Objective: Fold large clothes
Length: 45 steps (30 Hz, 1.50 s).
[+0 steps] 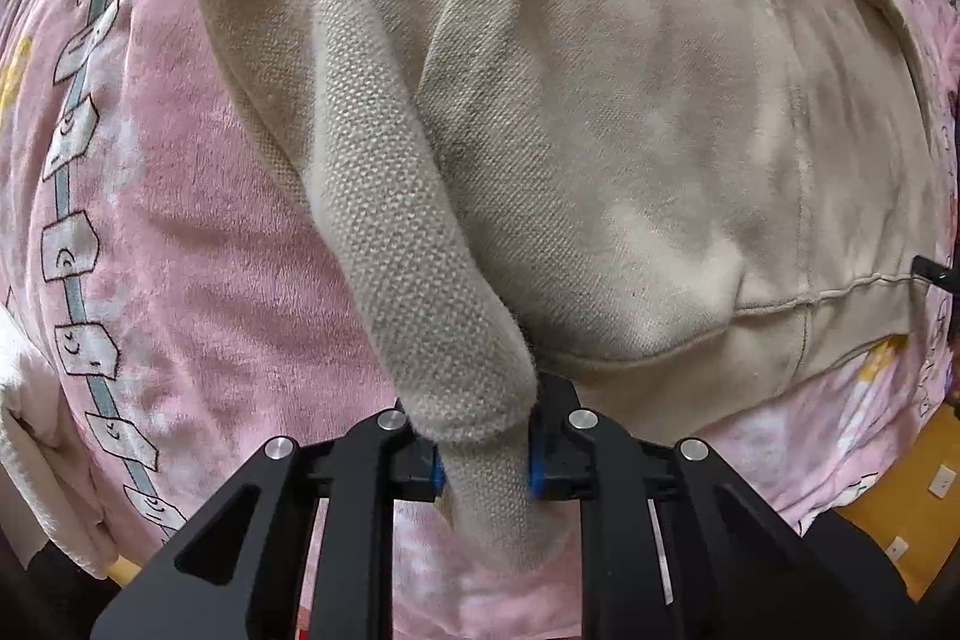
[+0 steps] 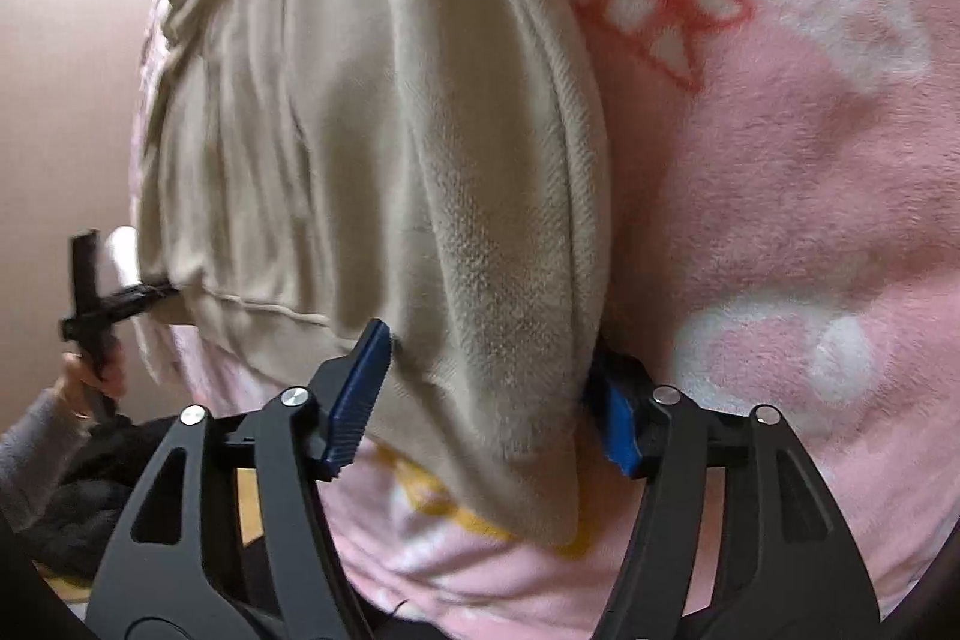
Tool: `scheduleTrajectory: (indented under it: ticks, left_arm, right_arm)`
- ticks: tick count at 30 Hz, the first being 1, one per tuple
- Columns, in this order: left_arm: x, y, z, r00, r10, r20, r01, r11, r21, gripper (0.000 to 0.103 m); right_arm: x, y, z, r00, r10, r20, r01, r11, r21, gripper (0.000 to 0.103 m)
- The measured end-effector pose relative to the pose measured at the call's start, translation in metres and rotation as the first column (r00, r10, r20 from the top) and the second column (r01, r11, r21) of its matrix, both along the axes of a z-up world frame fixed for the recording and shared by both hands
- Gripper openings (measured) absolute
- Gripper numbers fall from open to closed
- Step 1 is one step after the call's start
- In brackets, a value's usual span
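One beige hoodie (image 1: 630, 130) is lying spread on one pink blanket (image 1: 198, 280) with printed cartoon figures, and two grippers are working on it. The left gripper (image 1: 486, 466) is pinching one sleeve (image 1: 384, 196) of the hoodie between its two blue pads (image 1: 536, 466), its jaws being narrow and closed on the cloth; the sleeve end is hanging down below the pads. The right gripper (image 2: 492, 418) is standing with its jaws wide, and a thick fold of the hoodie (image 2: 360, 148) is sitting between its two blue pads (image 2: 357, 400); the far pad is partly hidden behind the cloth, so I cannot tell if it is touching it. In the right wrist view the left gripper (image 2: 150, 292) is appearing small and blurred at the hem, held by one hand (image 2: 90, 376). The hood and the second sleeve are being cut off at the picture edges.
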State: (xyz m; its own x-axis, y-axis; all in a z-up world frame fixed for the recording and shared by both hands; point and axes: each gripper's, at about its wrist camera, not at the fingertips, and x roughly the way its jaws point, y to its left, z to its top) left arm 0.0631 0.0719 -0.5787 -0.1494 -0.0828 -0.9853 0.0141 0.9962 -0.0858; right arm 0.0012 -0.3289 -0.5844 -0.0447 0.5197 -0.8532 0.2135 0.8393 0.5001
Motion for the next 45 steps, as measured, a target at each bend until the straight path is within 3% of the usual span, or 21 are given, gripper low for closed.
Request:
scheduleTrajectory:
  ticks: [2,6,11,21,28,35,39,42,45]
  left_arm:
    - [-0.004,0.008,-0.003,1.0,0.005,0.001,-0.005,1.0,-0.005,0.016]
    - [-0.011,0.024,0.004,1.0,0.004,0.02,-0.004,1.0,-0.007,0.014]
    - [-0.023,0.035,0.021,0.997,0.024,0.068,-0.025,1.0,0.007,0.013]
    - [-0.047,0.037,0.067,0.989,0.052,0.142,-0.061,0.996,0.063,0.013]
    - [-0.034,0.046,0.124,0.969,0.133,0.209,-0.149,0.987,0.06,0.012]
    - [-0.031,0.071,0.193,0.937,0.207,0.28,-0.224,0.974,0.028,0.011]
    - [-0.034,0.071,0.237,0.914,0.172,0.368,-0.203,0.978,0.046,0.01]
    - [-0.027,0.068,0.259,0.898,0.141,0.417,-0.179,0.982,0.054,0.009]
    - [-0.008,0.065,0.271,0.885,0.111,0.452,-0.16,0.985,0.071,0.009]
  right_arm:
    - [0.001,0.007,0.001,0.999,0.03,0.027,-0.029,0.999,-0.041,0.059]
    - [-0.006,-0.002,0.012,0.998,-0.047,0.048,0.05,0.997,-0.064,0.025]
    - [-0.006,0.006,0.034,0.995,-0.063,0.083,0.068,0.996,-0.061,0.01]
    - [0.001,0.025,0.092,0.985,-0.09,0.148,0.095,0.995,-0.024,0.009]
    - [0.027,0.022,0.155,0.958,-0.176,0.228,0.165,0.984,0.064,0.009]
    - [0.031,0.003,0.2,0.89,-0.421,0.175,0.369,0.891,0.265,0.009]
    - [0.03,0.001,0.241,0.854,-0.475,0.213,0.392,0.856,0.337,0.009]
    - [0.038,-0.003,0.267,0.834,-0.477,0.276,0.373,0.858,0.354,0.009]
    - [0.056,-0.002,0.273,0.816,-0.513,0.267,0.388,0.828,0.404,0.009]
